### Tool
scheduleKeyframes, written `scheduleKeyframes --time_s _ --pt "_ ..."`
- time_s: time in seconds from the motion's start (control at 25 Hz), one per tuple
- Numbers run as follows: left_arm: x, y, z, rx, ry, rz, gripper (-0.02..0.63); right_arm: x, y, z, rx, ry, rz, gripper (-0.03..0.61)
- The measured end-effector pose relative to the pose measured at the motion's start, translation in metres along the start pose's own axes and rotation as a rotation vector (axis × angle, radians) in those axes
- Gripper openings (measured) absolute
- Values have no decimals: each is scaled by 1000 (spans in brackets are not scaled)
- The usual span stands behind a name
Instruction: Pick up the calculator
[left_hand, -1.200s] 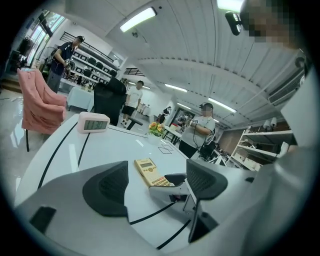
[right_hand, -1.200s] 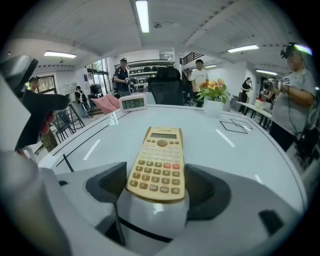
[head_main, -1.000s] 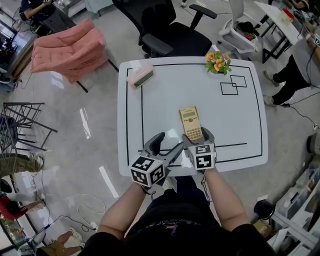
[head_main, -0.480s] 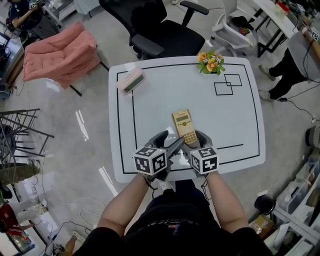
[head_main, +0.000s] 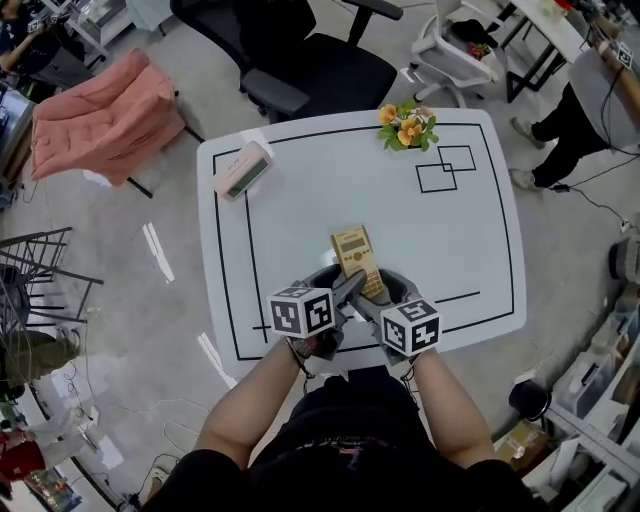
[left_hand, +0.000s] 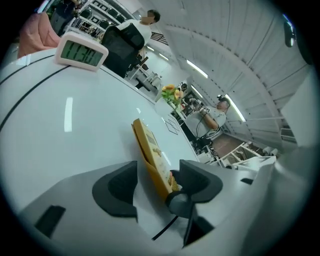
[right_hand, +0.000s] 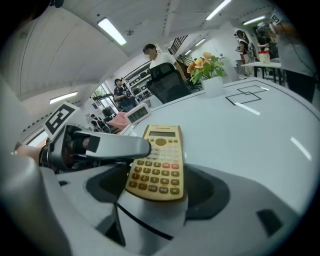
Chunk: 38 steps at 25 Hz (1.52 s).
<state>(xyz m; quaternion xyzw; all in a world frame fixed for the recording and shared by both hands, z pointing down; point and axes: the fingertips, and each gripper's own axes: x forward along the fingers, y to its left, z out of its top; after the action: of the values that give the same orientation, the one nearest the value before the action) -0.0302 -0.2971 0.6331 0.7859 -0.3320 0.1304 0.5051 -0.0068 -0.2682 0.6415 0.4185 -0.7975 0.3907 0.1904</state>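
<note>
Now lowered in beside the right gripper (right_hand: 155, 186), closing the left gripper (left_hand: 157, 174) around the calculator (head_main: 350, 250), pads not yet pressing its faces. Right jaws clamped across its near end, seemingly tipping it up on one long edge, so likely close to a two-sided hold. Sits near the table's (head_main: 470, 230) front edge, with open room ahead; clock (head_main: 240, 170) and flowers (head_main: 405, 125) well apart.

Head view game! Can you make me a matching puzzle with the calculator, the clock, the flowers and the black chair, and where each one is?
Things: 1 calculator; 2 clock; 3 flowers; 4 chair.
Places: A far edge of the table; B beyond the table, not on it; C table's far left corner; D table's near half.
Pairs: 1-D, 2-C, 3-A, 4-B.
</note>
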Motion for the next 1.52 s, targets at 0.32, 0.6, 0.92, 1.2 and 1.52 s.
scheduleKeyframes --time_s 0.32,0.6,0.92,1.2,1.52 --pt "16 -1 -4 -15 58 46 179 -2 3 -1 4 15 34 359" --pt "15 3 -4 -107 18 35 124 -1 4 -2 -20 6 34 359" --pt "-14 -5 28 -140 -154 -9 83 -14 22 12 -162 -77 58 359" --pt "-70 -16 56 -100 -299 -48 81 -34 44 22 -269 -130 57 354" --pt "-156 -38 54 39 -407 -44 80 -75 87 54 -370 -297 0 237"
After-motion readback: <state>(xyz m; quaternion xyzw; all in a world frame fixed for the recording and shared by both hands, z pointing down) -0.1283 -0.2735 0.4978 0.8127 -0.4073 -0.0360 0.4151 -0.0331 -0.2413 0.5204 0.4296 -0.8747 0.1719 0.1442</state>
